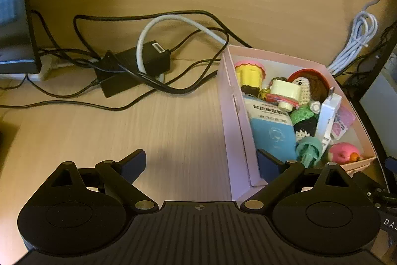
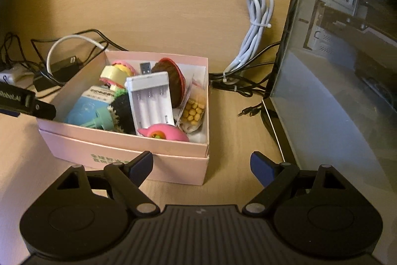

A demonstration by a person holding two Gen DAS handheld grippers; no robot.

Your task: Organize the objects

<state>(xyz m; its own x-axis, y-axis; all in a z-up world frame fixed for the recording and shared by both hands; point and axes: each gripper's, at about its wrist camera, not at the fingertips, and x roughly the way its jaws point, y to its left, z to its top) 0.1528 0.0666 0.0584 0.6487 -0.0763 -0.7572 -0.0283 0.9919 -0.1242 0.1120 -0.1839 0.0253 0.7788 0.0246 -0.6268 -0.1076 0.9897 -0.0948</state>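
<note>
A pink cardboard box (image 2: 173,167) sits on the wooden desk, packed with small items. Among them are a white battery charger (image 2: 151,98), a pink toy (image 2: 166,133), a blue packet (image 1: 273,133), a teal plastic piece (image 1: 309,148) and a crocheted doll (image 1: 310,86). My left gripper (image 1: 201,163) is open wide at the box's left wall, its right finger over the near left corner. Nothing is pressed between its pads. My right gripper (image 2: 201,165) is open at the box's near right corner, left finger in front of the front wall, right finger over bare desk.
Tangled black cables and power adapters (image 1: 139,66) lie behind and left of the box. A tied white cable (image 2: 258,24) hangs at the back. A glass-sided computer case (image 2: 335,66) stands close on the right, with a loose audio plug (image 2: 244,113) beside it. A monitor (image 1: 15,16) stands at the far left.
</note>
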